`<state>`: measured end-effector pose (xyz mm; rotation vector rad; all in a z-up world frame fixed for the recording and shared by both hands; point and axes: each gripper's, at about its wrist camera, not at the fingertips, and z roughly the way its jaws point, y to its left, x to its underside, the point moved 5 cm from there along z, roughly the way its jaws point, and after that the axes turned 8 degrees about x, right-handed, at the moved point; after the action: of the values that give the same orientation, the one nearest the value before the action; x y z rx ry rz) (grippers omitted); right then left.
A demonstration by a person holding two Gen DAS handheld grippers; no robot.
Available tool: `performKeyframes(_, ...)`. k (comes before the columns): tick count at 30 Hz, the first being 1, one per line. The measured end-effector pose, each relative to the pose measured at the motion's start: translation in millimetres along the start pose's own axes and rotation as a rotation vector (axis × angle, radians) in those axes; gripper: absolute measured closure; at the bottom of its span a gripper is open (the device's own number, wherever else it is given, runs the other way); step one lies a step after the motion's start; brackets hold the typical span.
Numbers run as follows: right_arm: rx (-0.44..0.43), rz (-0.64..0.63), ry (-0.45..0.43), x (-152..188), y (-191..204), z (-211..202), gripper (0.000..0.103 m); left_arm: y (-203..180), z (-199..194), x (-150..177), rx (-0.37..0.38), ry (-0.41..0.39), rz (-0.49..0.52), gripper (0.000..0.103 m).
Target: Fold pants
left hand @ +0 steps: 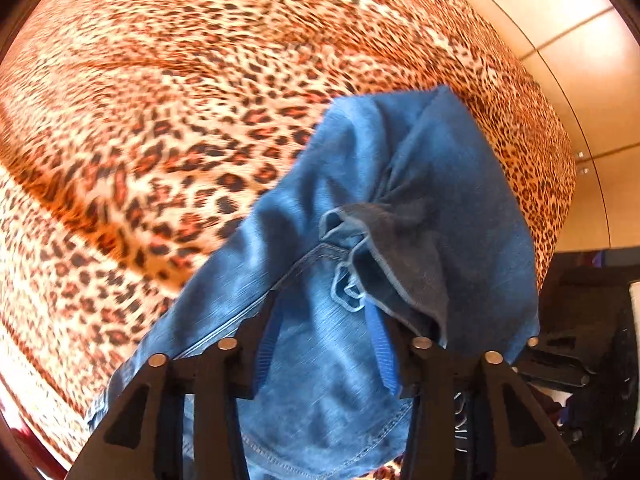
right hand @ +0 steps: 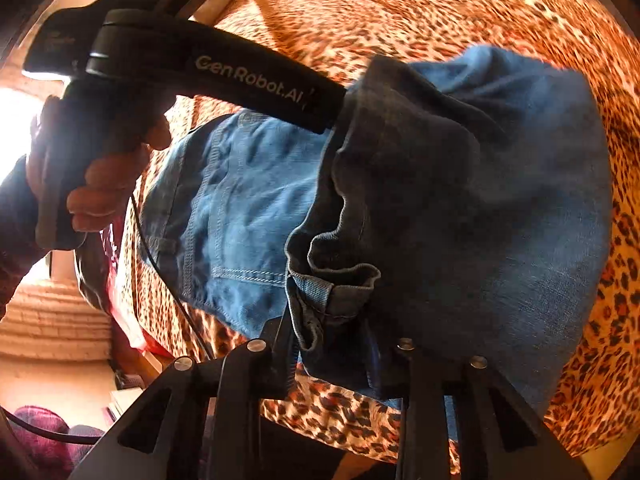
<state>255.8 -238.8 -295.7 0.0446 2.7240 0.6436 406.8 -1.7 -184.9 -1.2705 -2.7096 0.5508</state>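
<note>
The blue denim pants (left hand: 320,240) hang bunched over the leopard-print bed cover (left hand: 160,120). My left gripper (left hand: 326,320) is shut on a fold of the denim, which drapes between and over its fingers. In the right wrist view the pants (right hand: 480,220) show a darker hem (right hand: 336,284) folded over a lighter panel with stitched seams. My right gripper (right hand: 332,336) is shut on that hem edge. The left gripper's black body (right hand: 240,76), held by a hand (right hand: 104,184), reaches into the cloth from the upper left.
The leopard-print cover (right hand: 460,8) fills most of both views. A wooden wall or wardrobe (left hand: 560,40) stands beyond the bed at the right. Dark clutter (left hand: 592,340) lies at the lower right. A cable (right hand: 168,280) hangs below the hand.
</note>
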Motion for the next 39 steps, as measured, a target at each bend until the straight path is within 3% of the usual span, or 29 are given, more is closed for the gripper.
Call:
performKeyframes(2,-0.008,-0.028,-0.033,-1,1,-18,0.06,8,-16,7,-0.011,-0.04,-0.06,0.051)
performKeyframes(6,-0.07,-0.048,-0.109,-8,-11,-71,0.055,23,-50,35,0.012,-0.133,-0.198,0.042)
performKeyframes(9,-0.111,0.016,-0.176,-25,-36,-106,0.037,25,-69,68,0.058,-0.211,-0.329,0.033)
performKeyframes(10,-0.129,0.039,-0.182,-34,-49,-112,0.037,22,-72,78,0.08,-0.234,-0.368,0.033)
performKeyframes(15,-0.18,-0.037,-0.101,-85,-82,-100,0.037,-11,-66,131,0.155,-0.296,-0.519,0.026)
performKeyframes(21,-0.201,-0.382,0.078,-127,-75,-46,0.037,-60,-10,162,0.188,-0.331,-0.807,0.025)
performKeyframes(25,-0.167,-0.575,0.14,-139,-67,-13,0.037,-81,14,166,0.238,-0.411,-1.004,0.025)
performKeyframes(31,-0.181,-0.749,0.215,-140,-46,31,0.037,-87,46,168,0.232,-0.443,-1.195,0.025)
performKeyframes(36,-0.217,-0.853,0.267,-127,-25,58,0.037,-70,59,157,0.187,-0.473,-1.321,0.027)
performKeyframes(37,-0.218,-0.883,0.263,-123,-21,59,0.043,-70,61,157,0.175,-0.483,-1.338,0.03)
performKeyframes(38,-0.218,-0.92,0.256,-119,-16,60,0.056,-71,60,157,0.143,-0.489,-1.349,0.033)
performKeyframes(39,-0.207,-0.957,0.246,-115,-13,59,0.065,-72,59,157,0.101,-0.485,-1.361,0.044)
